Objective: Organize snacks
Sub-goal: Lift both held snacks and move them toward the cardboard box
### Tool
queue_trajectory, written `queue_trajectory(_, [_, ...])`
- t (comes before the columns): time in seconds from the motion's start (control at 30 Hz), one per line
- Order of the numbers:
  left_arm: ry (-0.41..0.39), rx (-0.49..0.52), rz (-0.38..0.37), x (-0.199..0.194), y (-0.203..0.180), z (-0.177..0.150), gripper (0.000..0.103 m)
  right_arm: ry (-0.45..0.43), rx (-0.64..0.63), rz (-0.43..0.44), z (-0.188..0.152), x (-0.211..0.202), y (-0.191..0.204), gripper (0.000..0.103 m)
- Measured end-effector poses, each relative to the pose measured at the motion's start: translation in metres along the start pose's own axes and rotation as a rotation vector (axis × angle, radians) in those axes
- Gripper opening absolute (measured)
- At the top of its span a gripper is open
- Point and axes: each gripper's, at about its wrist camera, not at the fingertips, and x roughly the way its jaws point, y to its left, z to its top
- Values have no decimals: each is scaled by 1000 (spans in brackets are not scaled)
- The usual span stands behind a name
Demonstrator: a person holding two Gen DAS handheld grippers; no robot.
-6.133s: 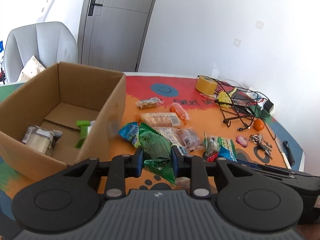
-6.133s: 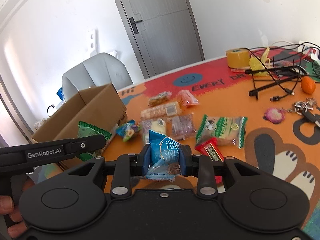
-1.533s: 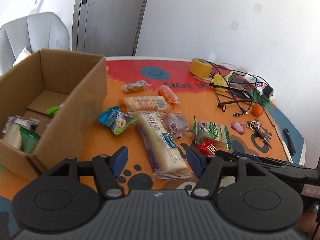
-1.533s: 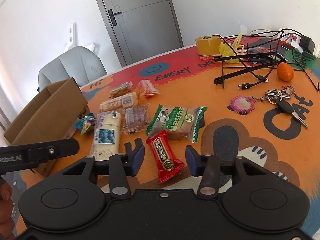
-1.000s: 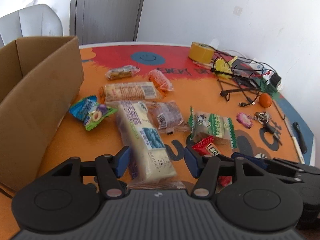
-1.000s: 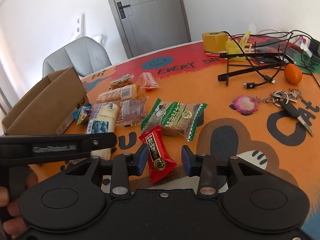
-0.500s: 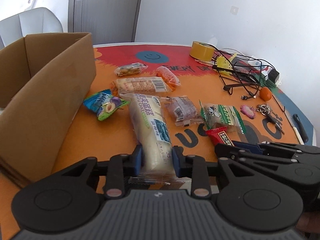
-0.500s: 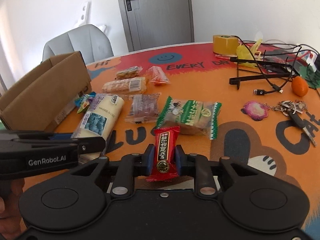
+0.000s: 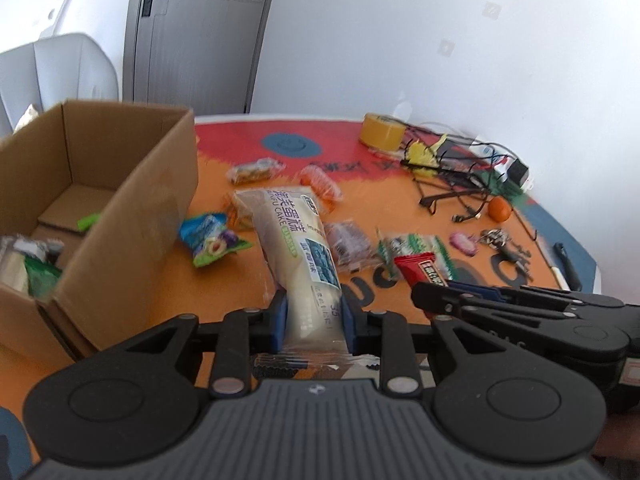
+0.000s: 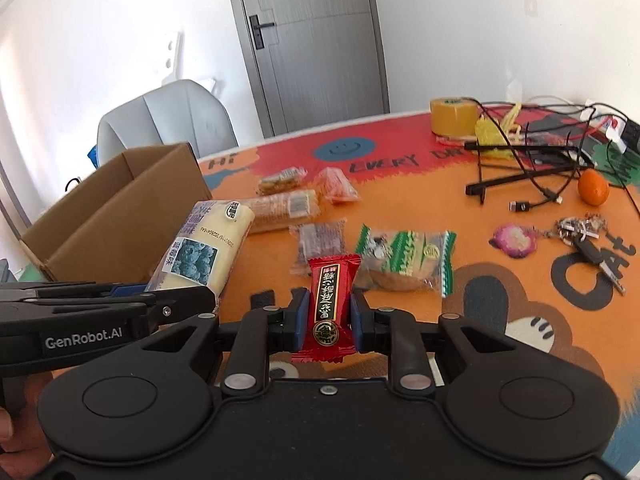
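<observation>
My left gripper point(image 9: 313, 322) is shut on the near end of a long white cake packet point(image 9: 298, 252), which hangs lifted above the table; the same packet point(image 10: 202, 250) shows at the left of the right wrist view. My right gripper point(image 10: 326, 316) is shut on a red candy packet point(image 10: 330, 300), also raised, and its red top point(image 9: 420, 272) shows in the left wrist view. The open cardboard box point(image 9: 120, 216) stands to the left with several packets inside. More snacks lie on the orange mat: a blue-green packet point(image 9: 210, 242), a green-striped packet point(image 10: 404, 256), a brown packet point(image 10: 320, 242).
A yellow tape roll point(image 10: 454, 116), a tangle of black cables point(image 10: 532, 152), an orange fruit point(image 10: 593, 188), keys point(image 10: 588, 236) and a pink charm point(image 10: 514, 240) lie at the right of the table. A grey chair point(image 10: 164, 120) stands behind the box. A hand point(image 10: 8, 436) holds the left gripper.
Both grippers closed on their packets within the last second, then lifted them off the table. The view has swung left, so the box's inside shows again.
</observation>
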Motion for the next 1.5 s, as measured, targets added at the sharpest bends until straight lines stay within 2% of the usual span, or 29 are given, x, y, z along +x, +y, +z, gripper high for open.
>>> queue_trajectory(0.2, [-32,16,-15,-19,2,11,27,-32,-14,14,11,-2,13,23])
queue_trajectory(0.5, [-93,0,2,-44,19,27,27,-65,-38,62,28,-1,38,23])
queue_trajectory(1.07, [-165,-50,77,-76,73,42,27,-102,-117,136,48,12,103,23])
queue_trajectory(1.5, [-182,-103,149,-86,121,46,27,-115,-133,167,55,22,132,23])
